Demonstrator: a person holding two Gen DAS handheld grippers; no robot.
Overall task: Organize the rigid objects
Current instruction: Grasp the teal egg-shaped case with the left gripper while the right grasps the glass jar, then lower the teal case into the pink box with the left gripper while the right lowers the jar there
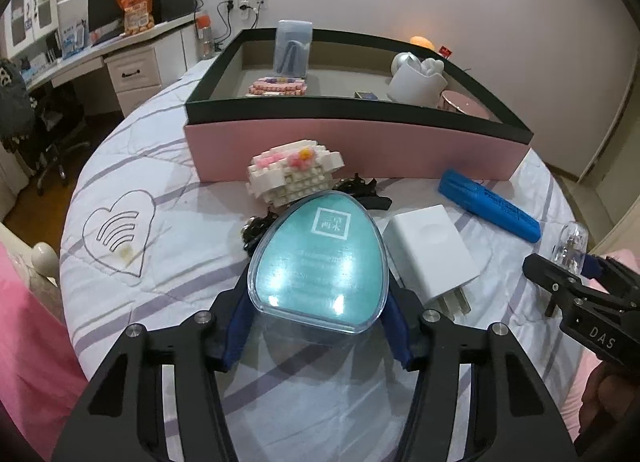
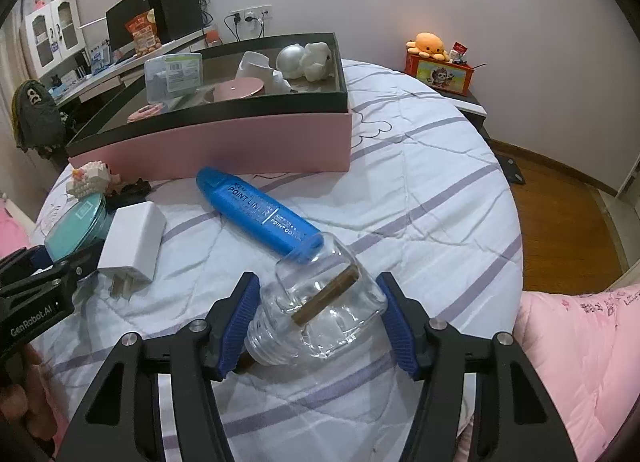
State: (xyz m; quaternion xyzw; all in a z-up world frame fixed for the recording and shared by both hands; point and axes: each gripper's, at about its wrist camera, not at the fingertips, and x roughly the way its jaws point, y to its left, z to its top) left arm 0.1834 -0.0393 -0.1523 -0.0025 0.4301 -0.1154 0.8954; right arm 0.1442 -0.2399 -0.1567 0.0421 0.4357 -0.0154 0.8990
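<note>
My left gripper (image 1: 318, 326) is shut on a teal egg-shaped case with a clear shell (image 1: 318, 258), held just above the bed. My right gripper (image 2: 320, 322) is shut on a clear glass bottle (image 2: 324, 298); it also shows in the left wrist view (image 1: 570, 248). The pink box with a dark rim (image 1: 360, 150) stands behind, also in the right wrist view (image 2: 224, 146); it holds a white cup (image 1: 416, 80), a clear blue case (image 1: 292, 48) and other items. On the bed lie a white charger (image 1: 430, 250), a blue marker (image 1: 488, 210) and a brick figure (image 1: 294, 174).
The bed has a white quilt with purple stripes (image 2: 420, 202). A black hair tie (image 1: 360, 188) lies behind the teal case. A desk with a monitor (image 1: 116, 6) stands at the left. A nightstand with an orange plush (image 2: 430, 44) is at the right. A pink blanket (image 2: 580, 342) lies at the right.
</note>
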